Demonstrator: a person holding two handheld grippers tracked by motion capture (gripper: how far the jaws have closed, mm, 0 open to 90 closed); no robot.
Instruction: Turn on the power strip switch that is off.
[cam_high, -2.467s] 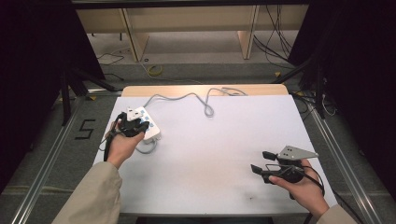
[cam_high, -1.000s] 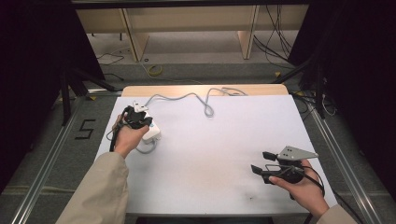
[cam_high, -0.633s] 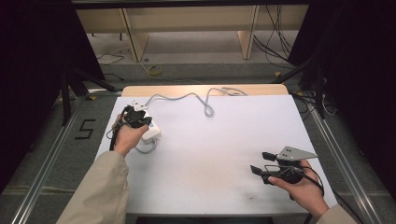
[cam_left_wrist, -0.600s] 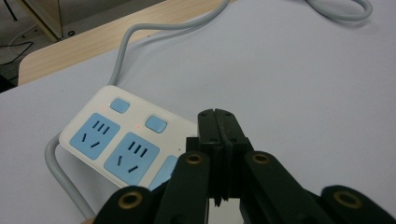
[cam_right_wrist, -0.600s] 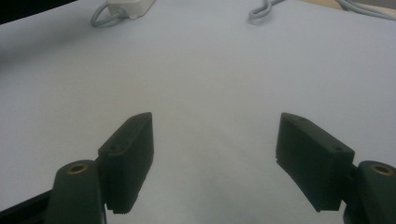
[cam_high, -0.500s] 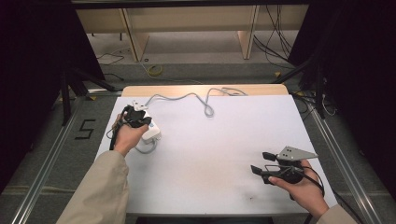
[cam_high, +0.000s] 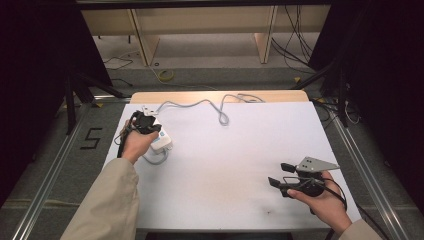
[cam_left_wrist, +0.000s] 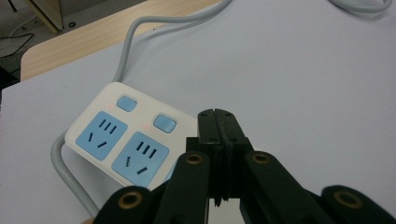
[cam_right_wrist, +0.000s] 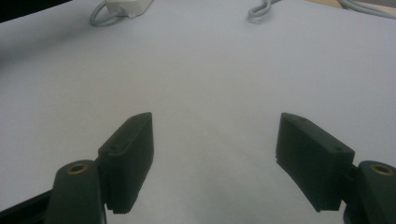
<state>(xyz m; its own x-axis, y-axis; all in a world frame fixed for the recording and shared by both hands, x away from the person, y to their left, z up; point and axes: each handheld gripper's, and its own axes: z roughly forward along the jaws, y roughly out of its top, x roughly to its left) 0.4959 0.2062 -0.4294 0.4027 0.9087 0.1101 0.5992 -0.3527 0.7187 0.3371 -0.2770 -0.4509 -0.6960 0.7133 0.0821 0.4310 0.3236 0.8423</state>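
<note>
1. Since 2.5 s ago, left gripper (cam_left_wrist: 217, 123) slid farther across the power strip (cam_left_wrist: 122, 140); right gripper (cam_right_wrist: 215, 163) unmoved.
2. Left jaws pressed together, empty, poised over strip's switches, likely to press.
3. Right jaws spread wide, idle; strip far ahead.

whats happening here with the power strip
A person holds a two-jaw gripper in each hand at a white table. The left gripper, jaws closed on nothing, hovers over a white power strip with blue sockets and switches at the table's far left; its grey cable snakes across the back. The right gripper sits open over bare table near the front right, apart from the strip.
</note>
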